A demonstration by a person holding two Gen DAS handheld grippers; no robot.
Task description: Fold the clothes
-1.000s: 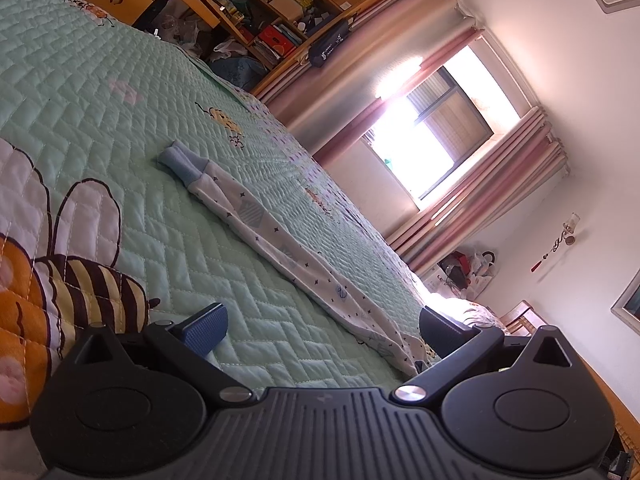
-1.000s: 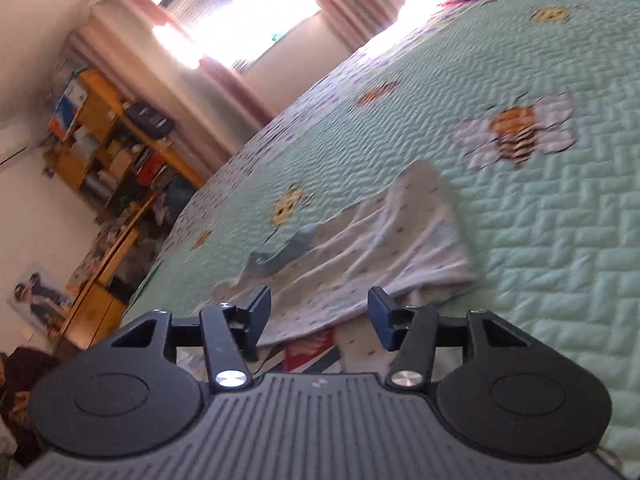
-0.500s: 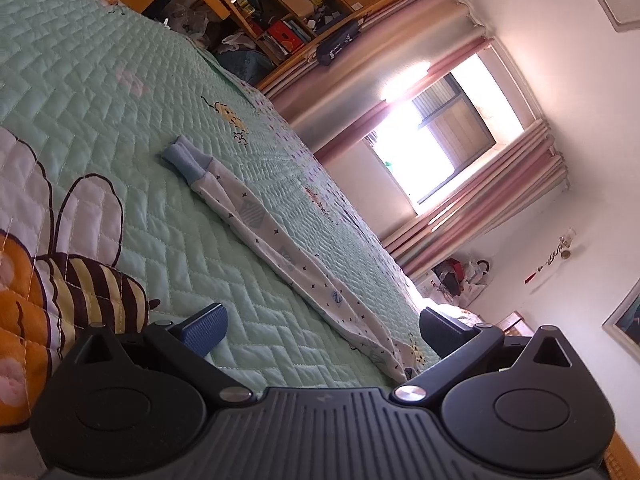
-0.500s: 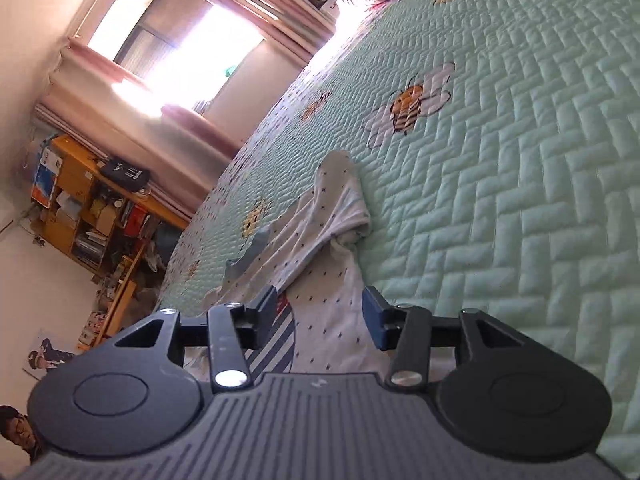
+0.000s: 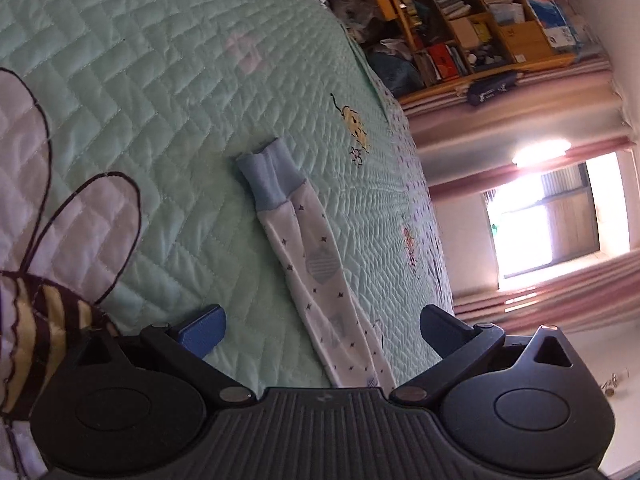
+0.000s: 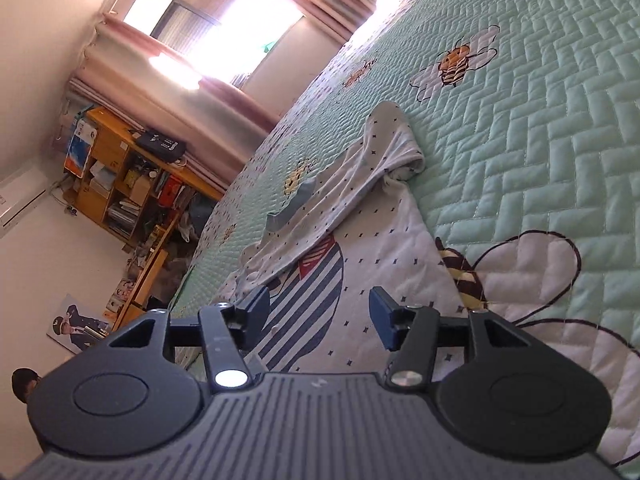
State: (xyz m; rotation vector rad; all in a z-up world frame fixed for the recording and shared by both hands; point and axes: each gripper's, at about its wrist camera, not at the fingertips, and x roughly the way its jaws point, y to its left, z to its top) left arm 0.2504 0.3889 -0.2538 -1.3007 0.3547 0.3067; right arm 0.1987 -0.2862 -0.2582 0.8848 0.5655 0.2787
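Note:
A white child's garment with small dark stars lies on the mint quilted bedspread. In the left wrist view one long sleeve with a blue cuff stretches away from me. My left gripper hovers open and wide over the sleeve's near end, gripping nothing. In the right wrist view the garment's body shows a striped print, and a sleeve lies folded across it, blue cuff far left. My right gripper is low over the body, jaws opening, pads off the cloth.
The bedspread carries bee pictures. Past the bed's far edge stand a cluttered wooden bookshelf, curtains and a bright window. A person's head shows at the lower left of the right wrist view.
The left gripper has rolled and shifted, so the sleeve now runs between its fingers. The right gripper has come in lower over the garment's body; its jaws narrowed, then widened.

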